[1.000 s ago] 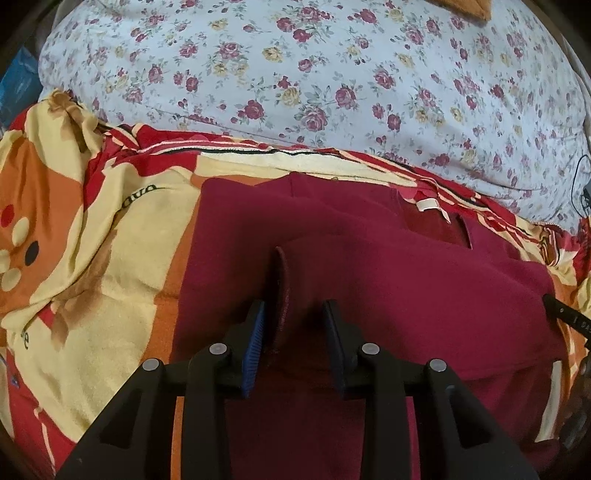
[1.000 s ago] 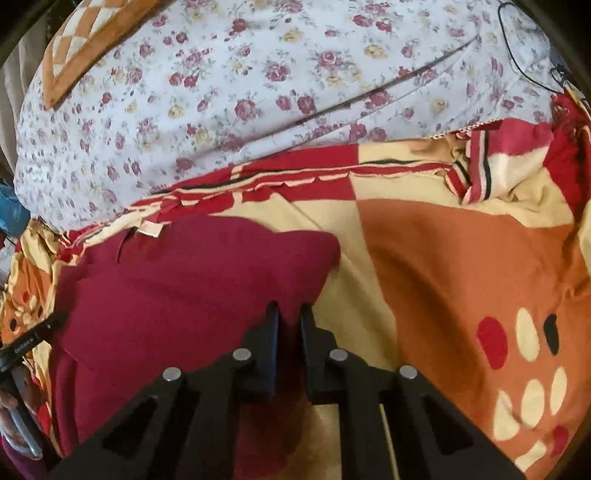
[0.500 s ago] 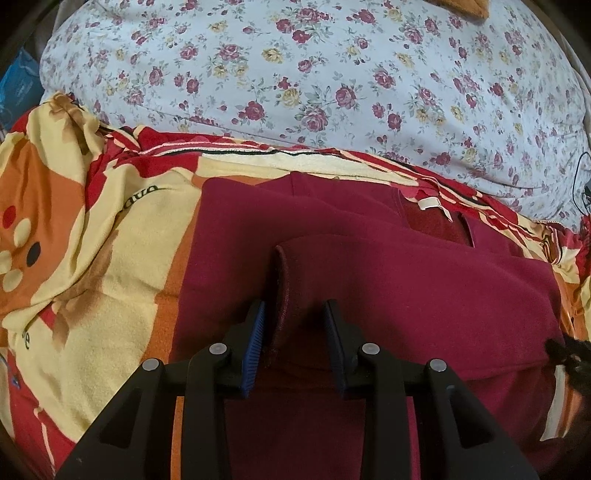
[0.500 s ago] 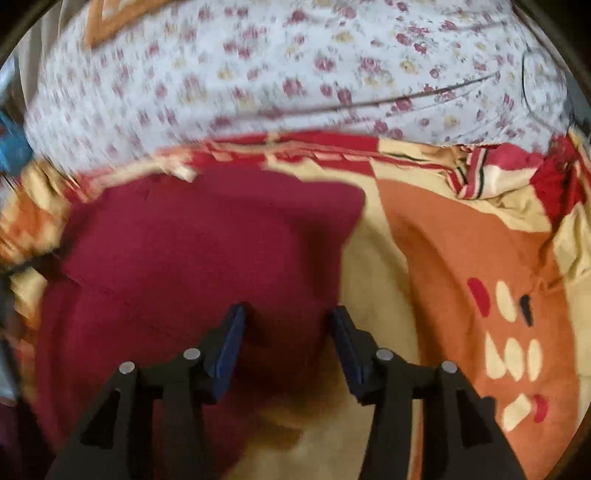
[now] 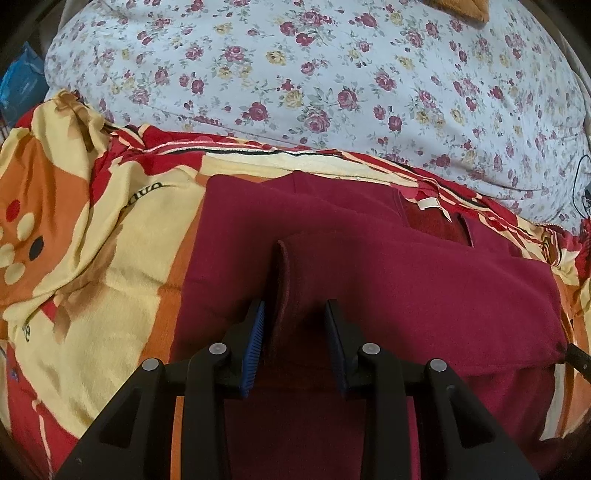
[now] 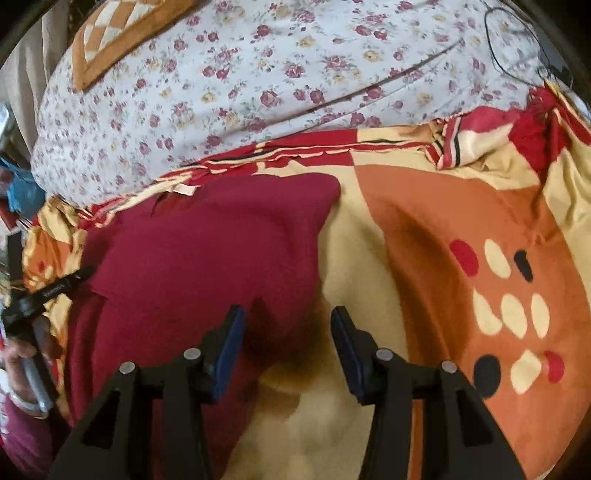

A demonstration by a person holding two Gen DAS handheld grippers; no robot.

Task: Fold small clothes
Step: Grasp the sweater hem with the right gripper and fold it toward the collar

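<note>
A maroon garment (image 5: 369,280) lies folded on a patterned blanket (image 5: 92,295), with a white label (image 5: 428,203) at its neck. My left gripper (image 5: 295,308) is shut on a raised fold of it, and the cloth fills the gap between the blue pads. In the right wrist view the same garment (image 6: 207,251) spreads left of centre. My right gripper (image 6: 288,312) stands open above the garment's right edge, its pads clear of the cloth. The left gripper's black body (image 6: 55,288) and the hand (image 6: 22,354) holding it show at the left edge.
The orange, cream and red blanket (image 6: 443,221) covers the near part of the bed. A floral sheet (image 6: 258,74) lies behind it, with an orange patterned cushion (image 6: 122,33) at the far left and a black cable (image 6: 517,37) at the far right. A blue bag (image 5: 22,81) sits beside the bed.
My right gripper let go of the garment's edge, its jaws spread apart, and it drew back slightly. The left gripper kept its hold and stayed still.
</note>
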